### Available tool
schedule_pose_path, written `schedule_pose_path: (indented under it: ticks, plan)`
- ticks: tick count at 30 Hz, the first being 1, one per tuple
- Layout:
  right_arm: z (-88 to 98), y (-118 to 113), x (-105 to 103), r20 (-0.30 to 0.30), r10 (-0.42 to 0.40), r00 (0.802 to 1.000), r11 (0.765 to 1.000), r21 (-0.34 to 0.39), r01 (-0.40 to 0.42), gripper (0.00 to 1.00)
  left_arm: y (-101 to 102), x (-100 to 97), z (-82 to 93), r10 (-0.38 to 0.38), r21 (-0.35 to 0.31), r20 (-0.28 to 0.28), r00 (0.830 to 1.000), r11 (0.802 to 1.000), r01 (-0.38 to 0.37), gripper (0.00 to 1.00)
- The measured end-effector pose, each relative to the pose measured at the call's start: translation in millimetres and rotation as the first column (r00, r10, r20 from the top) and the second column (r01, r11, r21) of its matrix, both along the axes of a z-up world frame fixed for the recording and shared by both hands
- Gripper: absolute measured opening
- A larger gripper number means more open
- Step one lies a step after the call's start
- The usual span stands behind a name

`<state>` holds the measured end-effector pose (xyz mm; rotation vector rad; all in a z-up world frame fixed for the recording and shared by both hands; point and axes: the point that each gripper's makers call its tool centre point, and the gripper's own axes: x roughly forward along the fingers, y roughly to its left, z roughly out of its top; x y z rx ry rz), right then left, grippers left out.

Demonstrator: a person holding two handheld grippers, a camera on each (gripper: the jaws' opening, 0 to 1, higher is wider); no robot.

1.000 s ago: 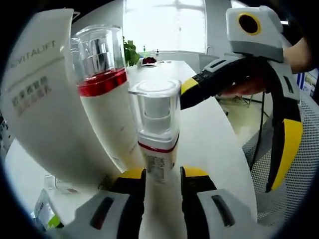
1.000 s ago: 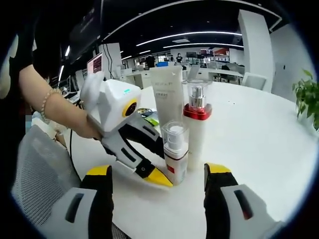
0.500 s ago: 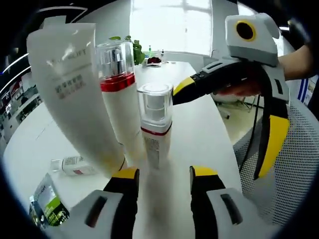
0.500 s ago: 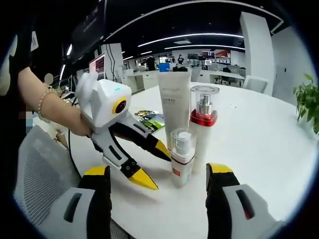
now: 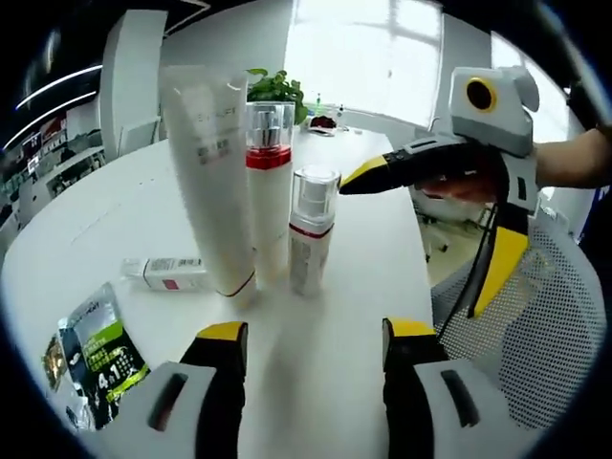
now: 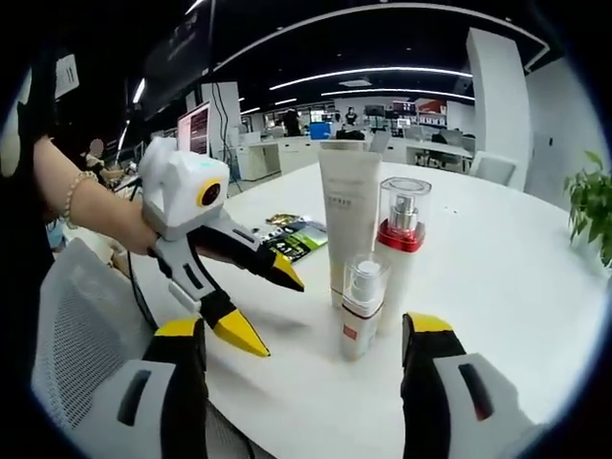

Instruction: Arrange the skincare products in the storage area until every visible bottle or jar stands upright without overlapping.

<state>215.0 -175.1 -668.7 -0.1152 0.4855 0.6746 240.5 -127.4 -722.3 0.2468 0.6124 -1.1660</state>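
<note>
Left gripper view: left gripper [image 5: 306, 335] has released the small pump bottle [image 5: 311, 229] at frame centre and stands wide, empty. Bottle upright. Right gripper [image 6: 306, 330] wide, empty.

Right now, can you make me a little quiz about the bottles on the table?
1. True or false: the small spray bottle is standing upright.
2. Which container lies on its side? A) the white tube B) the red-collared pump bottle C) the small white bottle
3. Fill in: the left gripper has its jaws ____ and holds nothing.

Key:
1. True; it stands on the white table next to the pump bottle.
2. C; it lies flat beside the tube.
3. Open; the right gripper is open too.
</note>
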Motion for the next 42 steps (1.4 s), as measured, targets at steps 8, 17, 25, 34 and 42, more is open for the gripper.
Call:
schedule_pose_path:
  ticks: [8,17,25,34,42]
  plan:
    - [3.0,3,-6,0.004,0.006,1.000,1.000,0.002,-0.006,0.87,24,-12.5,4.7,0.084,-0.007,-0.049,0.995,0.996,-0.084,0.65]
    - [9.8,8,-9,0.017,0.019,1.000,1.000,0.005,-0.019,0.87,49,-21.1,12.7,0.187,-0.021,-0.067,0.980,0.982,-0.189,0.79]
    - [12.5,12,-12,0.022,0.032,0.999,0.999,0.003,-0.033,0.87,74,-33.2,16.0,0.260,-0.026,-0.090,0.961,0.964,-0.263,0.86]
    - [12.2,9,-14,0.021,0.033,0.999,0.999,0.003,-0.033,0.87,100,-42.1,25.8,0.337,-0.047,-0.112,0.935,0.938,-0.343,0.90]
    - [13.6,8,-16,0.020,0.033,0.999,0.999,0.004,-0.034,0.87,121,-46.5,33.7,0.397,-0.060,-0.114,0.911,0.912,-0.405,0.93]
